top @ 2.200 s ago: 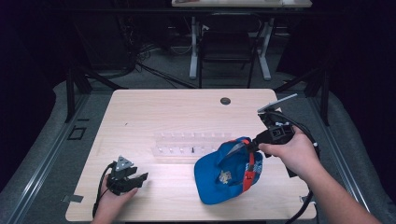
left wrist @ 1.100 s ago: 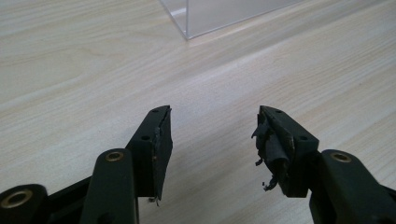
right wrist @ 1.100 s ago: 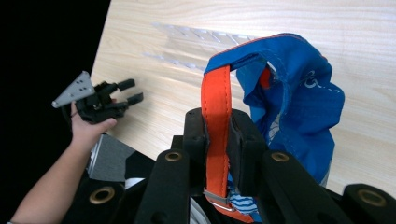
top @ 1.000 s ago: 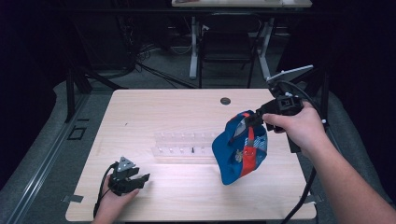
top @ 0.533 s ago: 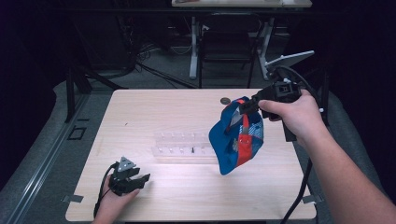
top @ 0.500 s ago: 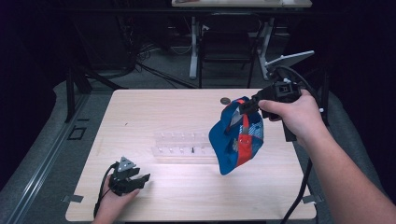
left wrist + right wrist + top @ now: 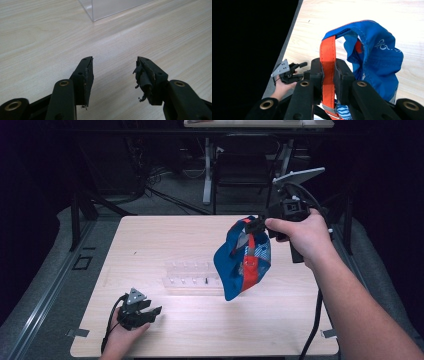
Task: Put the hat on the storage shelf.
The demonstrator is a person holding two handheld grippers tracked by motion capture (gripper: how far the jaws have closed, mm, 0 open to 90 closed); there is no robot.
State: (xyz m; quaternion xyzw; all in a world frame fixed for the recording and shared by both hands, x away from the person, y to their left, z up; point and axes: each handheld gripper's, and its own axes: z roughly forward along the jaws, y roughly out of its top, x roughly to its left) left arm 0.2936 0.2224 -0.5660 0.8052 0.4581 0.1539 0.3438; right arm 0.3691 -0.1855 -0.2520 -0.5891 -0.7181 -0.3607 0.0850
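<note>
Right tongs clamp the orange strap of a blue cap, hanging above the clear rack. Left tongs, jaws apart, rest beside that rack. Best lowered slowly onto a peg.

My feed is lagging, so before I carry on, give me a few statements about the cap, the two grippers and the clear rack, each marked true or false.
1. The right gripper is clamped on the orange strap of the blue cap. True.
2. The cap lies flat on the table. False: it hangs in the air from the right gripper, above the table.
3. The left gripper has its jaws apart with nothing between them. True.
4. The left gripper holds the clear plastic rack. False: it rests low near the table's front edge, apart from the rack.
5. The rack sits left of the hanging cap in the high view. True.
</note>
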